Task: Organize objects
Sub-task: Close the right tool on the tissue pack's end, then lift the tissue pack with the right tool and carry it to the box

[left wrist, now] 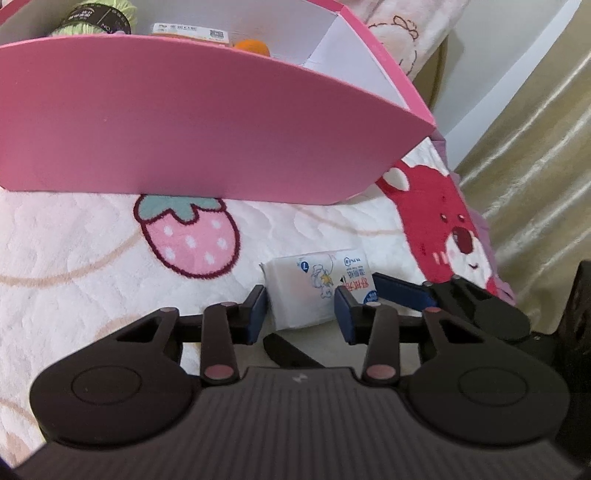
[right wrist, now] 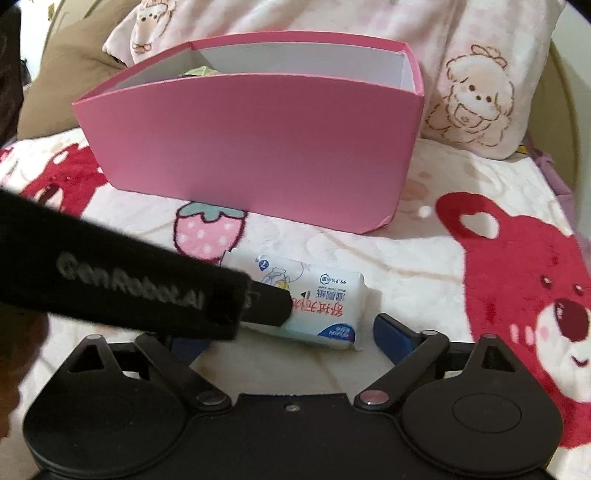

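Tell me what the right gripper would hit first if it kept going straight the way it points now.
Probably the white wipes packet, lying on the blanket just ahead of the right gripper, whose jaws stand open. The left gripper already clamps it, so its finger may be struck too. Depth is hard to judge.

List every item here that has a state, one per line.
Wet-wipe pack: lying on the blanket, clamped by the left gripper.
Right gripper: open, beside the pack.
Pink box: upright, lidless, yarn and other items inside.
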